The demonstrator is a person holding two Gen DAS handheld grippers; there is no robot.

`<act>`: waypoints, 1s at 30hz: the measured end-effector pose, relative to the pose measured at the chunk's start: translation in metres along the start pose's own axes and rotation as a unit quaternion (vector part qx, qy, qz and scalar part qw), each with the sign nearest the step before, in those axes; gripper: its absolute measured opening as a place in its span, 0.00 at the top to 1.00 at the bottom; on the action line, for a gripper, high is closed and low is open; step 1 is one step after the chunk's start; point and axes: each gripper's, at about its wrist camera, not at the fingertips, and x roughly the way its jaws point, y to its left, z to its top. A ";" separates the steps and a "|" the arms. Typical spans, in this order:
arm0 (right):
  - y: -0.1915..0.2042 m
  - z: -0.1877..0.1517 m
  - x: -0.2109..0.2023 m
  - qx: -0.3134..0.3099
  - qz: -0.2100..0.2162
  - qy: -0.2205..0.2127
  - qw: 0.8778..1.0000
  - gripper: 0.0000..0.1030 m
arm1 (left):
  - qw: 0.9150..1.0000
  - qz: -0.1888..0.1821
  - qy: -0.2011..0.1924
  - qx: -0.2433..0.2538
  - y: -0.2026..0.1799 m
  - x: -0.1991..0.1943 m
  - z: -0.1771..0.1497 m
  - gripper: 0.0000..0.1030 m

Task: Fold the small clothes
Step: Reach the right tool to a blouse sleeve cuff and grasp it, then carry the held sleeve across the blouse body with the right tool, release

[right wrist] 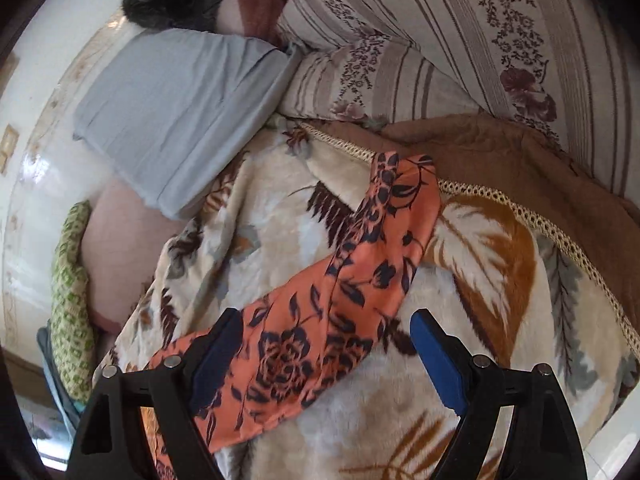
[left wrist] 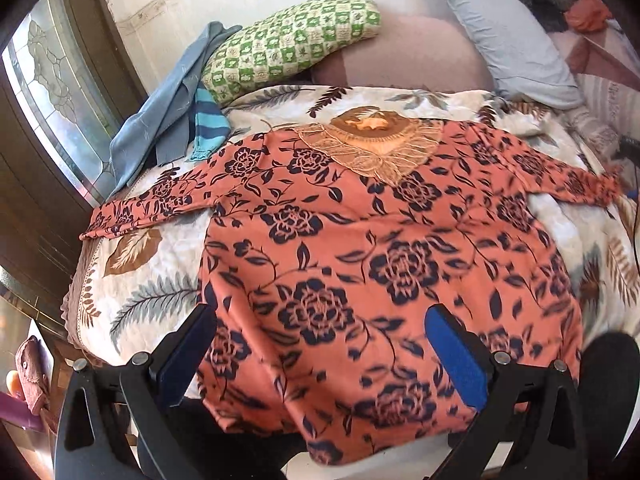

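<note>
The left wrist view looks down and forward from just behind its black tongs (left wrist: 320, 356), close over the hem of the orange blouse with dark blue roses (left wrist: 360, 260), facing the pillows at the bed's head beyond the tips. The right wrist view sits nearer still, low behind its own tongs (right wrist: 326, 356), looking along one sleeve (right wrist: 340, 300) running between and beyond the fingers. Both views share the cream leaf-print plush blanket (left wrist: 152, 280) (right wrist: 400, 420), the grey-blue pillow (left wrist: 504, 36) (right wrist: 180, 112) and the green checked cushion (left wrist: 288, 44) (right wrist: 72, 304).
</note>
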 end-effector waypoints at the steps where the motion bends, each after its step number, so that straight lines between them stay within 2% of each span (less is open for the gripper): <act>1: -0.001 0.010 0.014 0.010 -0.021 0.005 1.000 0.15 | 1.000 0.003 0.000 -0.003 0.000 0.004 0.004 0.00; 3: -0.010 0.023 0.035 0.039 -0.051 0.007 0.998 0.15 | 1.000 0.013 0.002 -0.003 0.000 0.011 0.010 0.00; 6: -0.025 0.038 0.056 0.069 -0.054 0.000 0.996 0.16 | 1.000 0.021 0.021 -0.001 -0.002 0.025 0.013 0.00; 7: -0.028 0.041 0.061 0.070 -0.053 -0.001 0.996 0.22 | 0.999 0.021 0.030 -0.003 -0.001 0.029 0.013 0.00; 8: -0.029 0.041 0.063 0.069 -0.052 -0.002 0.996 0.46 | 0.999 0.019 0.037 -0.006 -0.002 0.034 0.014 0.00; 10: -0.032 0.040 0.063 0.063 -0.041 0.004 0.997 0.72 | 0.999 0.010 0.045 -0.013 -0.002 0.037 0.014 0.00; 14: -0.043 0.031 0.036 0.063 -0.019 -0.018 0.998 0.88 | 0.999 -0.007 0.034 -0.003 -0.008 0.029 0.010 0.00; 19: -0.053 0.017 -0.012 0.046 -0.002 -0.043 0.998 0.90 | 0.999 -0.033 0.025 0.003 -0.006 0.016 -0.001 0.00; 21: -0.061 0.018 -0.021 0.060 0.001 -0.034 0.998 0.90 | 0.999 -0.043 0.030 -0.001 -0.003 0.014 -0.005 0.00; 24: -0.063 0.022 -0.026 0.087 0.057 -0.002 0.995 0.86 | 0.999 -0.041 0.024 0.001 0.000 0.008 -0.010 0.00; 26: -0.051 0.025 -0.022 0.075 0.043 0.021 0.996 0.80 | 0.999 -0.039 0.019 0.000 0.002 0.005 -0.013 0.00; 29: -0.033 0.029 -0.007 0.039 0.016 0.028 0.999 0.71 | 0.999 -0.035 0.026 -0.002 0.004 0.007 -0.016 0.00; 30: -0.030 0.032 -0.002 0.034 0.006 0.026 0.999 0.71 | 0.999 -0.034 0.031 -0.002 0.004 0.010 -0.017 0.00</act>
